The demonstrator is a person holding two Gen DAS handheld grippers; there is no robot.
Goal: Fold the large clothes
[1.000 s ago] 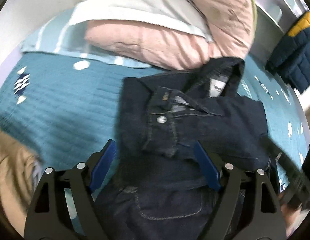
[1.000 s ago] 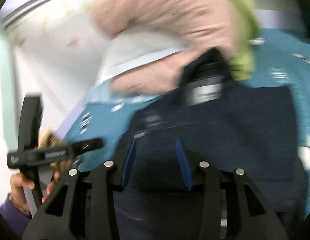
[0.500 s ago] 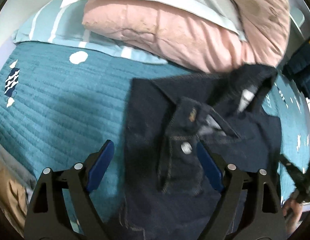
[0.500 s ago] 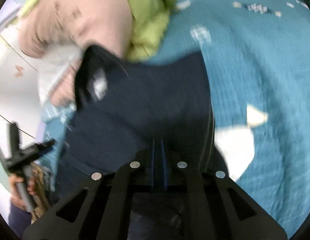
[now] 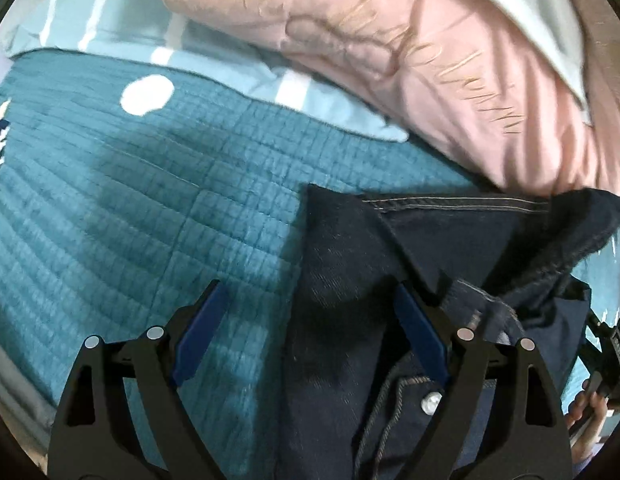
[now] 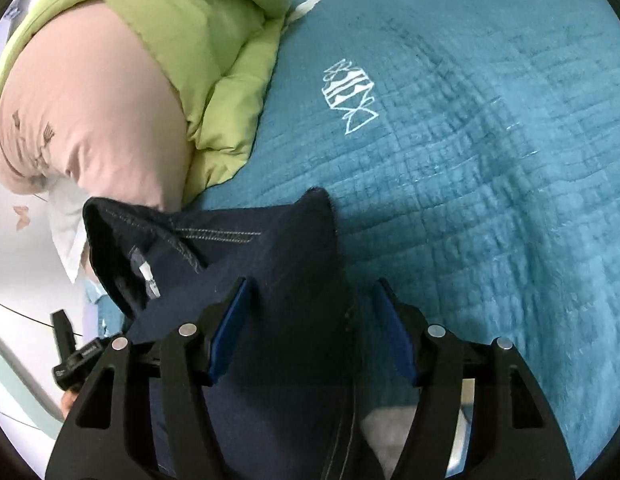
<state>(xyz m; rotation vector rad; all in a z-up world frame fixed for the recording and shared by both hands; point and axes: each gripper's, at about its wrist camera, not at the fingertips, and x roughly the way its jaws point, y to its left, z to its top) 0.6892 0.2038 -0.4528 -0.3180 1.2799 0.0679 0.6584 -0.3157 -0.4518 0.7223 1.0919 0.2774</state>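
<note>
While the dark denim garment (image 5: 390,280) lies folded on the teal quilted bed (image 5: 130,220), its top edge touching the pink duvet (image 5: 390,60) at upper right, the left hand-held gripper (image 5: 310,320) hangs spread wide over its left edge, pads clear of it. In the right wrist view the right hand-held gripper (image 6: 310,320) has just been opening; cloth lies between its parted pads, ungripped. A green duvet (image 6: 214,40) sits upper left.

i can't read any text here. the small white tag (image 6: 149,278) inside the dark jeans (image 6: 270,320) is too blurred, and so is the lettering on the left gripper (image 6: 84,354).
</note>
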